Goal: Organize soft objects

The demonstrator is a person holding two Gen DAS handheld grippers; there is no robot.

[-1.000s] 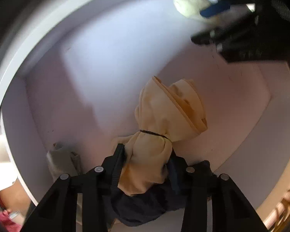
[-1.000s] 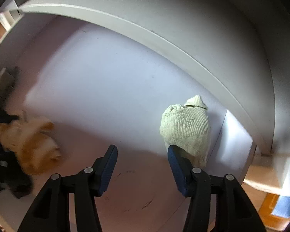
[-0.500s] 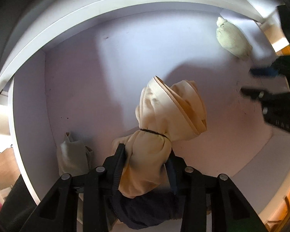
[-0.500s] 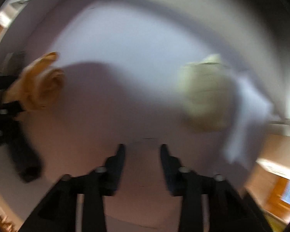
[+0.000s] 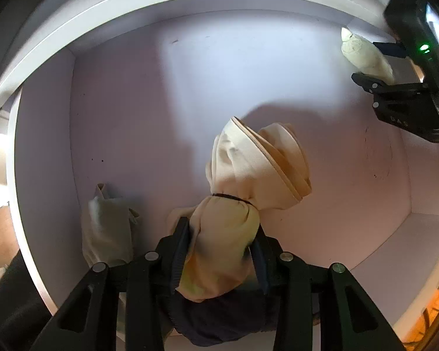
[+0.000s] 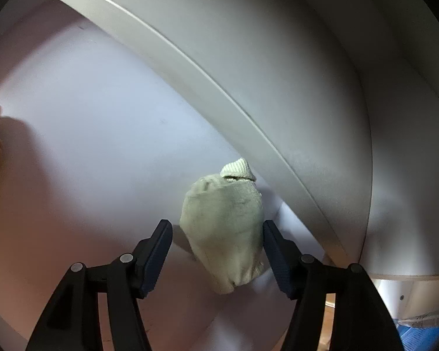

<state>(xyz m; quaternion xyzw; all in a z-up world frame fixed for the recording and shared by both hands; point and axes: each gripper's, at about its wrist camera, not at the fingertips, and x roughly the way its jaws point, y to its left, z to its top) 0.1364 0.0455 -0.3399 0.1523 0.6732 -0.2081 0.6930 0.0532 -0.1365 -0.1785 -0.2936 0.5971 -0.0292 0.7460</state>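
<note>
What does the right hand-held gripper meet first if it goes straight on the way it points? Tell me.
The pale green knitted bundle. It already lies between the open fingers of the right hand-held gripper, which have just been opening. It lies nearer the right-hand finger; contact there is unclear. Behind it is the white shelf floor.

The left gripper (image 5: 222,251), low in its frame, stays clamped on cloth — the right gripper (image 6: 216,251) has just been opening, its jaws straddling a knitted bundle.
</note>
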